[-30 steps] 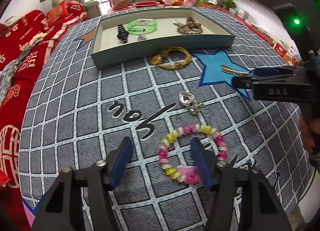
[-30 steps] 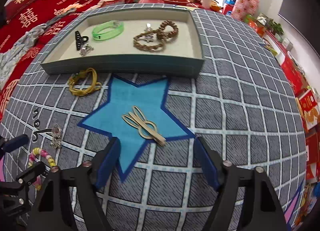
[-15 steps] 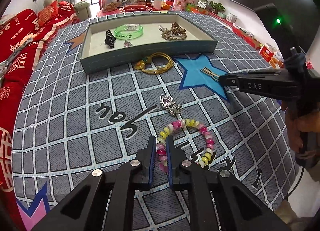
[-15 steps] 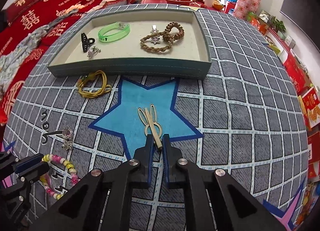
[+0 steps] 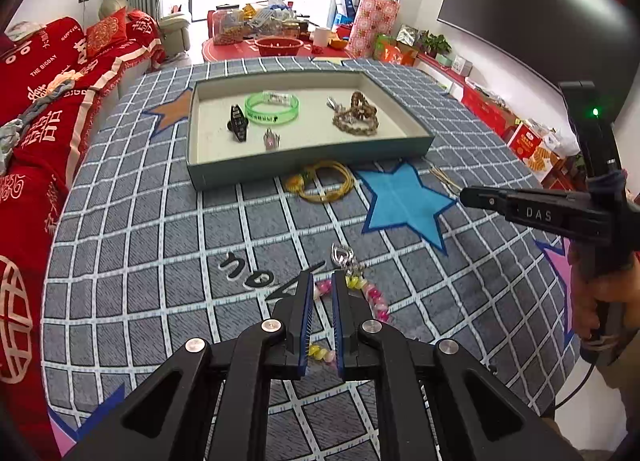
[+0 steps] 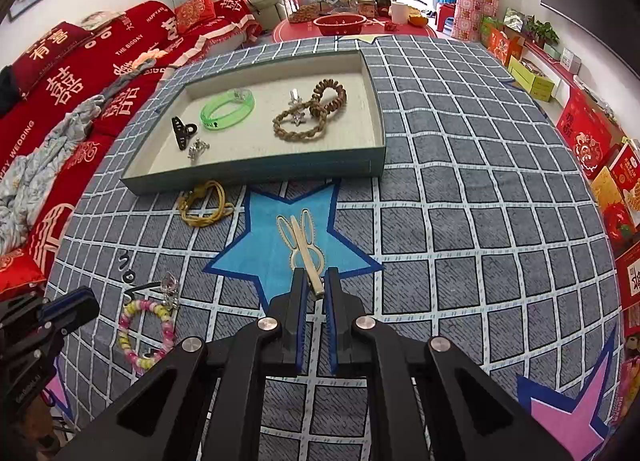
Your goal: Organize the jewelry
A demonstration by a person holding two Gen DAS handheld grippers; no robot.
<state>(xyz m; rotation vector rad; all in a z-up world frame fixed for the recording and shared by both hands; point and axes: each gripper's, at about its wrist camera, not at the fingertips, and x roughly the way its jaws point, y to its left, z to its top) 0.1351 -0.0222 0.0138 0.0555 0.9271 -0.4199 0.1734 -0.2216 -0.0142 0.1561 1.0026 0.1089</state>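
My left gripper (image 5: 321, 281) is shut on the pink and yellow bead bracelet (image 5: 370, 297), which hangs from it; it also shows in the right wrist view (image 6: 146, 331). My right gripper (image 6: 315, 275) is shut on the beige rabbit-shaped hair clip (image 6: 301, 239) and holds it over the blue star. The teal tray (image 5: 304, 165) at the back holds a green bangle (image 5: 272, 109), a black claw clip (image 5: 239, 123), a small silver piece (image 5: 271, 139) and braided brown bracelets (image 5: 356, 115).
A yellow cord bracelet (image 5: 322, 185) lies just in front of the tray. A silver heart charm (image 5: 346, 257) lies near the bead bracelet. A red-covered sofa (image 5: 36, 101) runs along the left. Boxes (image 6: 600, 149) stand beyond the right edge.
Both grippers went from wide open to shut, the left on the bead bracelet and the right on the rabbit clip. Both have since risen, lifting their items.
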